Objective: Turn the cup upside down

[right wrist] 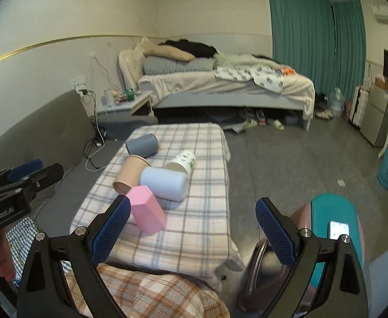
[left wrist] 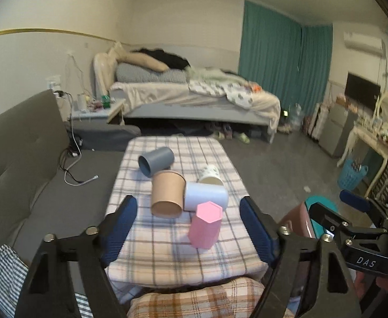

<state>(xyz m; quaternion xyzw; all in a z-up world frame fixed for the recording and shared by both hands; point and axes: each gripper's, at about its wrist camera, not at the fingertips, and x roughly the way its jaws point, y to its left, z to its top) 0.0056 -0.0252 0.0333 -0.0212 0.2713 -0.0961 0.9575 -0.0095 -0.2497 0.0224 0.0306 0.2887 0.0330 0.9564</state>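
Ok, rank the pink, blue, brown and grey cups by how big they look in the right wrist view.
1. Blue cup and pink cup: alike, and both nearest the camera, so unranked.
2. Brown cup, partly hidden behind them.
3. Grey cup, farthest off, so its true size is unsure.

"DAS" stands on the right tool (left wrist: pixel 353 213); "GenRobot.AI" stands on the left tool (right wrist: pixel 25 171)

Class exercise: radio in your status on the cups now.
Left gripper open, right gripper open, both empty. Pink cup inverted; other four lying sideways. Brown cup touches light blue cup.
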